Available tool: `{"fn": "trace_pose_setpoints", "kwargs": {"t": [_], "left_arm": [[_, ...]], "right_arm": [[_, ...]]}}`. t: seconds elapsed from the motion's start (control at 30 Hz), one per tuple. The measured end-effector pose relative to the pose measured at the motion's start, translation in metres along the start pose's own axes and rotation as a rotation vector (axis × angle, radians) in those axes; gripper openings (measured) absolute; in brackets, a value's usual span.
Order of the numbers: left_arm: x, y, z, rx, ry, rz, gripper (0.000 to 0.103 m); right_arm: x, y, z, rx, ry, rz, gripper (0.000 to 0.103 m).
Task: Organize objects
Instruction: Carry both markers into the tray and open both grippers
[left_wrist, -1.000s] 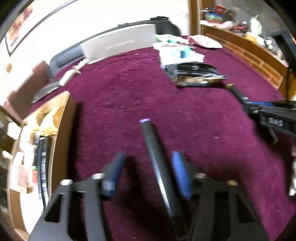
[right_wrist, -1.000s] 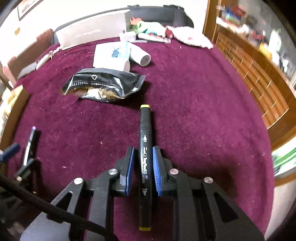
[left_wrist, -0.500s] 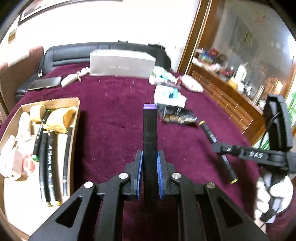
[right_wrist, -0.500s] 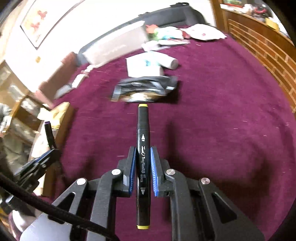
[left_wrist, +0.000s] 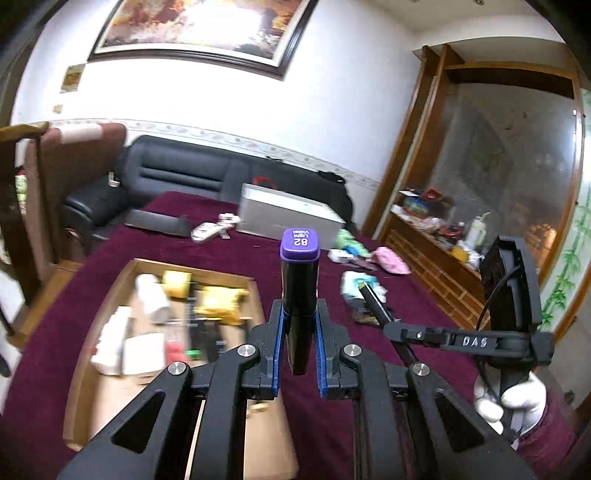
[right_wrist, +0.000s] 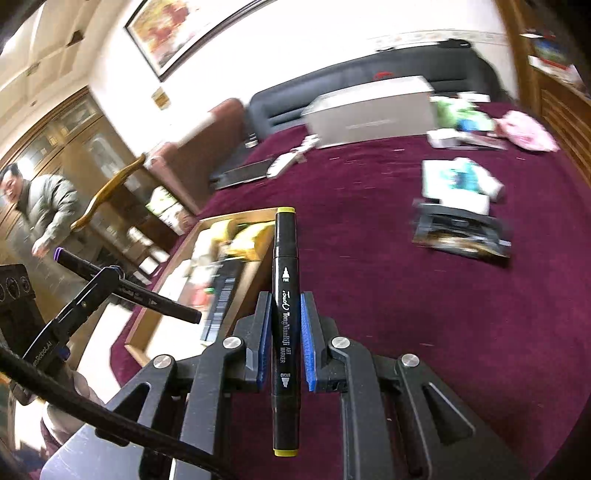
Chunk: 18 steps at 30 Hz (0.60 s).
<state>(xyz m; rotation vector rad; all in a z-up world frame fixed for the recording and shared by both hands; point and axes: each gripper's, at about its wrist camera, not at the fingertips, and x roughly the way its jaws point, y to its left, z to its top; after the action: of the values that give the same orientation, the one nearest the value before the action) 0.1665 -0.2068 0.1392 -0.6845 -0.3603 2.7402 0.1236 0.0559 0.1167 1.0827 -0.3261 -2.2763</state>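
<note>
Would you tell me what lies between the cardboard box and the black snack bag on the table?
In the right wrist view, only bare maroon tablecloth lies between the cardboard box and the black snack bag.

Black tongs (left_wrist: 299, 345), blue pads (left_wrist: 320, 354), silver screws, white-gloved hand (left_wrist: 509, 402).

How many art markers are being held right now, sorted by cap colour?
Purple-capped marker, in the left gripper: 1
Yellow-capped marker, in the right gripper: 1
Total: 2
</note>
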Motion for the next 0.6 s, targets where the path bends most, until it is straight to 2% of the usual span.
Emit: {"fn": "trace_pose_setpoints", "kwargs": {"t": [0.17,0.37,0.47,0.53,0.6], "left_arm": [[-0.022,0.028,-0.010,0.048,0.046,0.079,0.012],[-0.015,0.062,-0.018,0.065,0.163,0.161,0.012],[0.005,0.077,-0.023,0.052,0.251,0.174,0.012],[0.025,0.091,-0.024,0.029,0.304,0.186,0.012],[0.032,0.099,-0.026,0.003,0.317,0.187,0.013]], "right_arm": [[0.041,0.039,0.001,-0.035,0.080,0.104,0.013],[0.105,0.065,0.001,0.007,0.204,0.199,0.013],[0.133,0.071,-0.005,0.043,0.248,0.209,0.013],[0.149,0.074,-0.005,0.051,0.265,0.186,0.013],[0.161,0.074,-0.004,0.062,0.275,0.169,0.013]]}}
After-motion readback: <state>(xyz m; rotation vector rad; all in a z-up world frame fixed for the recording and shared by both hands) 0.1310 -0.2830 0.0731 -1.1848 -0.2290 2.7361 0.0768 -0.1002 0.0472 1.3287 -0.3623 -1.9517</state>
